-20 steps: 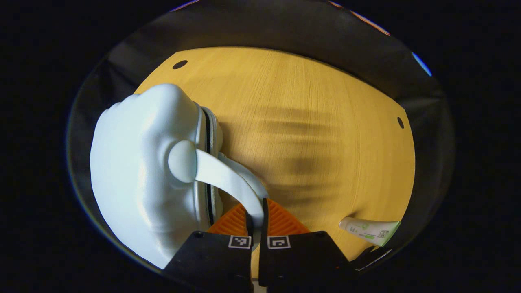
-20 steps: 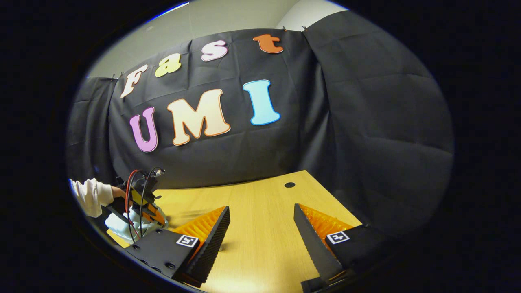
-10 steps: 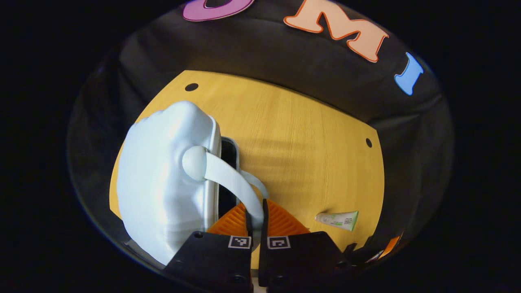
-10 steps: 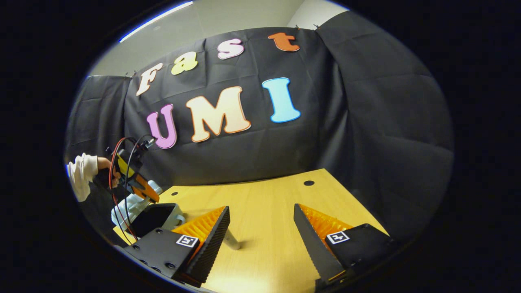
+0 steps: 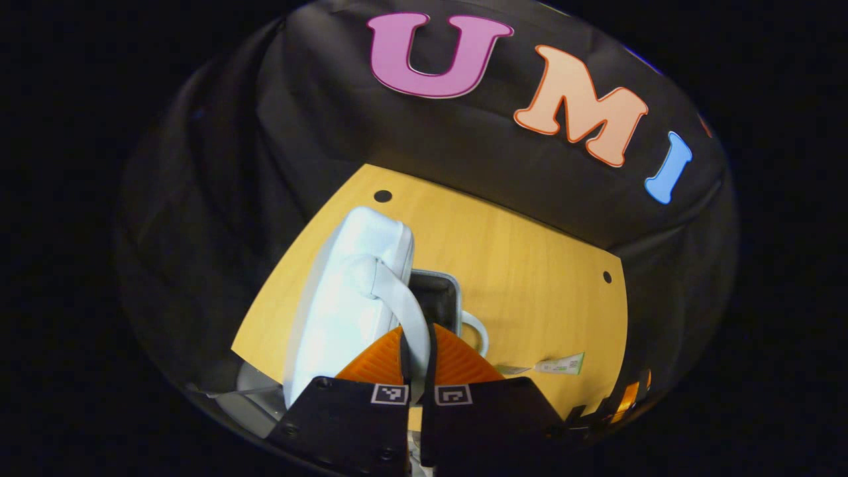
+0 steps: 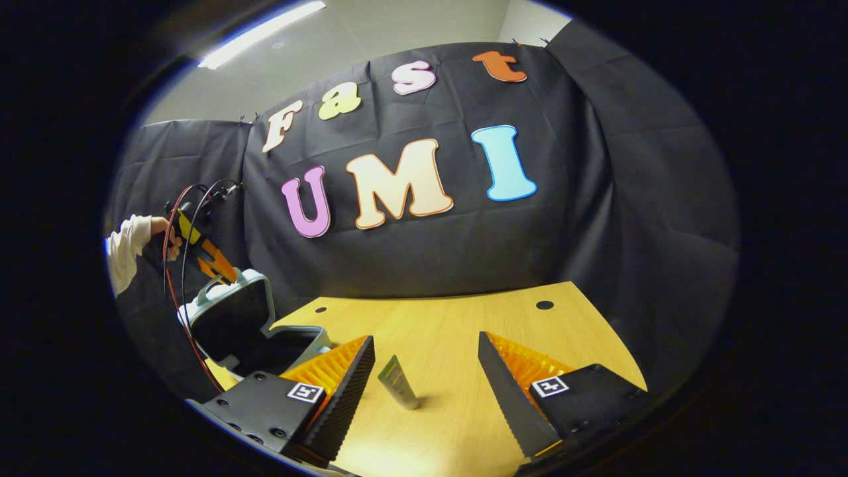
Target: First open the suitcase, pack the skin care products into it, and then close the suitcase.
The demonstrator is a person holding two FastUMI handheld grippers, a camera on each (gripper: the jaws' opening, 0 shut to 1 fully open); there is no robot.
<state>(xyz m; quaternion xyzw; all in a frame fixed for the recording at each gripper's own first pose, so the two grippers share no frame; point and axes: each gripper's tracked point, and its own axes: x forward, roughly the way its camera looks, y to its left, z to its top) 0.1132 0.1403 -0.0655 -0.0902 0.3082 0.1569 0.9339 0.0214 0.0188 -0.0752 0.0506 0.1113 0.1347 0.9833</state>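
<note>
Lid (image 5: 344, 291) now raised well past halfway — a second ago barely cracked, half a second ago showing only a thin dark gap. Left gripper (image 5: 417, 351) clamped tight on the lid's handle (image 5: 397, 305), fingers nearly together with the strap pinched between them. Seen from the right gripper view, left gripper (image 6: 199, 248) lifted high at the far left, a hand (image 6: 159, 232) on it, lid (image 6: 232, 318) tilted back over the base (image 6: 298, 344).

Dark interior of suitcase base (image 5: 434, 298) exposed; second handle (image 5: 474, 331) lying on the table (image 5: 530, 265) beside it. Nothing visible inside yet — interior too dark to be sure.

Tube (image 5: 560, 364) flat on the table, well apart from the case to the right. In the right gripper view, tube (image 6: 397, 381) sitting ahead between the fingers of the right gripper (image 6: 427, 377), jaws spread wide, nothing held, not touching it.

Judgement: opening step near done, packing not started. Lid likely needs to go past vertical or be held, else may drop shut. Right gripper lined up for the tube pick.
</note>
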